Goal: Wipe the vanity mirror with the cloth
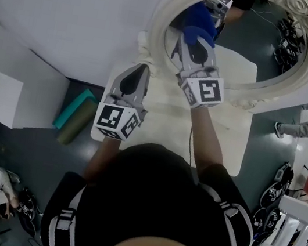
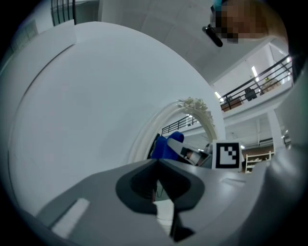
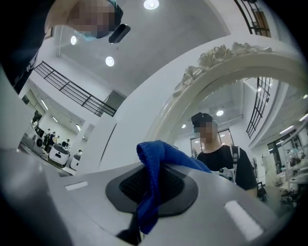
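Person's black-shirted torso (image 1: 156,208) fills the lower head view. Left tool (image 1: 142,67) is clenched with nothing between its jaws, held over the cream worktop (image 1: 166,121) just below the ornate frame (image 1: 159,26). Right tool (image 1: 186,37) is clenched on the blue cloth (image 1: 198,20), which appears to press the vanity mirror (image 1: 256,43) at its left side; contact is not certain. White wall (image 1: 73,11) backs the mirror. Dark floor (image 1: 25,150) surrounds the worktop.

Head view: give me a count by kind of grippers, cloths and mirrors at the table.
Grippers: 2, the left gripper and the right gripper
Blue cloth: 1
Vanity mirror: 1
Total: 4
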A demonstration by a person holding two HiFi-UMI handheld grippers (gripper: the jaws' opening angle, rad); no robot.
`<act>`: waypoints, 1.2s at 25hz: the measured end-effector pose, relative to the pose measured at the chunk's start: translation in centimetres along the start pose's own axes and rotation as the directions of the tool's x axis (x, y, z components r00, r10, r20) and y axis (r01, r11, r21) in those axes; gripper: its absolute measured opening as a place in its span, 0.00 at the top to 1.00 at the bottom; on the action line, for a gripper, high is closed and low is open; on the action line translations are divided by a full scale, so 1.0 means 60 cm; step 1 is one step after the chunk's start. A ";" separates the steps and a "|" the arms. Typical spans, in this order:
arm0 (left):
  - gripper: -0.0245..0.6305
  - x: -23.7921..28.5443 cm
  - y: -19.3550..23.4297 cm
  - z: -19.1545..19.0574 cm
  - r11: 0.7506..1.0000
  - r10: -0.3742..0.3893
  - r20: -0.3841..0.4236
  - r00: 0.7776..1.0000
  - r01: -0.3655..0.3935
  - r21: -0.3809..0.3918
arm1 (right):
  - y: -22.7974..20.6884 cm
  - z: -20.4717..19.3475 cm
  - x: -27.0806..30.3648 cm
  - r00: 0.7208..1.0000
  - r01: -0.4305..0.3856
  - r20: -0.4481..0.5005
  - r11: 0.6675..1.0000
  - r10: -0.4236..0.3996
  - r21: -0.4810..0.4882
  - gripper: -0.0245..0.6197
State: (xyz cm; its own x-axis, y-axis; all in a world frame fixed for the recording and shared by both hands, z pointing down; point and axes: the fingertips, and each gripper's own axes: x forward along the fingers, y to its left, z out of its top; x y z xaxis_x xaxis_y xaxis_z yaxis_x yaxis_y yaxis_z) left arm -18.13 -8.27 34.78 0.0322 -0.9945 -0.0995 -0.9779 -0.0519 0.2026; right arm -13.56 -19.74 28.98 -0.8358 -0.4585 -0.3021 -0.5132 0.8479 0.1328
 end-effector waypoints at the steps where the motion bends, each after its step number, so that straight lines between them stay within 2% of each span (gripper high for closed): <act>1: 0.95 -0.001 -0.001 -0.001 1.000 -0.005 -0.002 1.000 0.005 0.001 | -0.001 0.007 -0.008 1.000 0.009 0.011 1.000 -0.009 0.013 0.91; 5: 0.95 -0.007 -0.011 -0.009 1.000 -0.031 -0.016 0.999 0.031 -0.002 | -0.001 0.036 -0.050 0.998 0.032 0.052 0.998 -0.035 0.059 0.91; 8: 0.95 0.007 -0.042 -0.024 0.998 -0.058 -0.040 0.997 0.058 -0.009 | -0.027 0.046 -0.095 0.996 0.056 0.056 0.993 -0.062 0.107 0.92; 17: 0.95 0.035 -0.123 -0.061 0.989 -0.145 -0.097 0.985 0.144 -0.016 | -0.066 -0.011 -0.193 0.984 0.173 -0.074 0.969 -0.162 0.175 0.92; 23: 0.95 0.062 -0.168 -0.088 0.986 -0.165 -0.110 0.980 0.164 -0.018 | -0.101 -0.039 -0.247 0.974 0.213 -0.111 0.959 -0.195 0.185 0.92; 30: 0.95 0.075 -0.159 -0.091 0.985 -0.174 -0.115 0.978 0.173 -0.018 | -0.083 -0.084 -0.266 0.959 0.250 -0.187 0.950 -0.215 0.189 0.92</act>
State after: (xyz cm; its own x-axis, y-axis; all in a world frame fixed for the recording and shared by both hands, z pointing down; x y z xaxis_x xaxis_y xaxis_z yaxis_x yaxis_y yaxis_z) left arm -7.50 -12.72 37.69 0.2249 -0.9742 -0.0208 -0.9538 -0.2245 0.1998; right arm 1.38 -18.00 37.91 -0.7272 -0.6716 -0.1416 -0.6593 0.7409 -0.1281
